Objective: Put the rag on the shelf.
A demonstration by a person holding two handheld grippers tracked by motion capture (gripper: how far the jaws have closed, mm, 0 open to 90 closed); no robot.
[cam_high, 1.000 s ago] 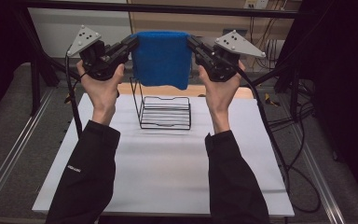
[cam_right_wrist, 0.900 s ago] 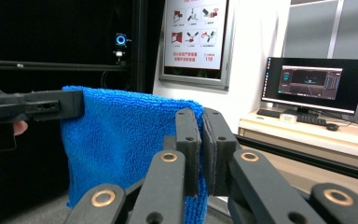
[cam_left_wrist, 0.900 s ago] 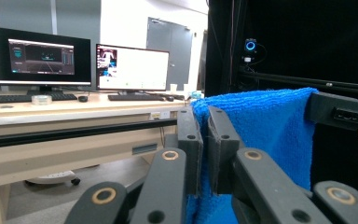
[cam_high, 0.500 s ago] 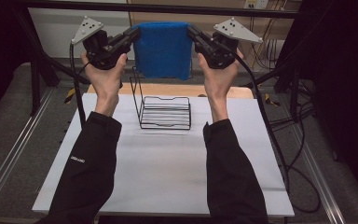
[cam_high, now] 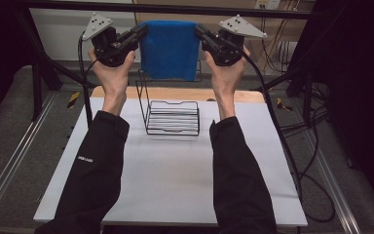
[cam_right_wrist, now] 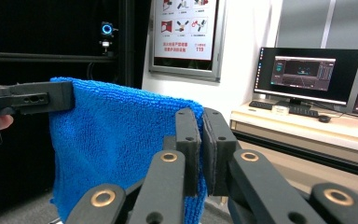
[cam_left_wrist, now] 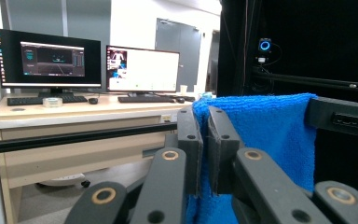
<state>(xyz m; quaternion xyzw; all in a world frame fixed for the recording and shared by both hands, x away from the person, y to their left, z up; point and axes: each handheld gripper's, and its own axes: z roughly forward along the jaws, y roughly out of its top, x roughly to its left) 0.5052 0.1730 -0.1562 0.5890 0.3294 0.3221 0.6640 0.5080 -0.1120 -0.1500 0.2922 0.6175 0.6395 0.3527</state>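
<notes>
Blue towel (cam_high: 169,48) hangs spread in the air above the far edge of the table, held by its two top corners. Its top edge runs roughly level between the two grippers; the cloth drops flat and its lower hem ends above the top of the wire rack (cam_high: 171,117), not touching it as far as the high view shows.

Left gripper (cam_high: 143,31): jaws pinched together on the towel's top left corner. In the left gripper view the two black pads stand nearly closed with a thin layer of blue terry (cam_left_wrist: 270,135) caught between them; cloth falls below and to the right of the jaws. The other gripper's jaw is seen clamped on the far corner at the right edge of that view.

Right gripper (cam_high: 198,31): jaws likewise pressed shut on the top right corner. In the right gripper view the cloth (cam_right_wrist: 116,149) passes between the pads and hangs to the left, with the other gripper gripping the opposite corner at far left.

Both hands are raised, forearms in dark sleeves reaching up from the near side of the white table (cam_high: 175,185). The rack stands upright near the table's far end, between the two forearms. A wooden strip (cam_high: 233,94) lies along the far edge behind it.

Background in the gripper views: desk with monitors (cam_left_wrist: 49,58).
</notes>
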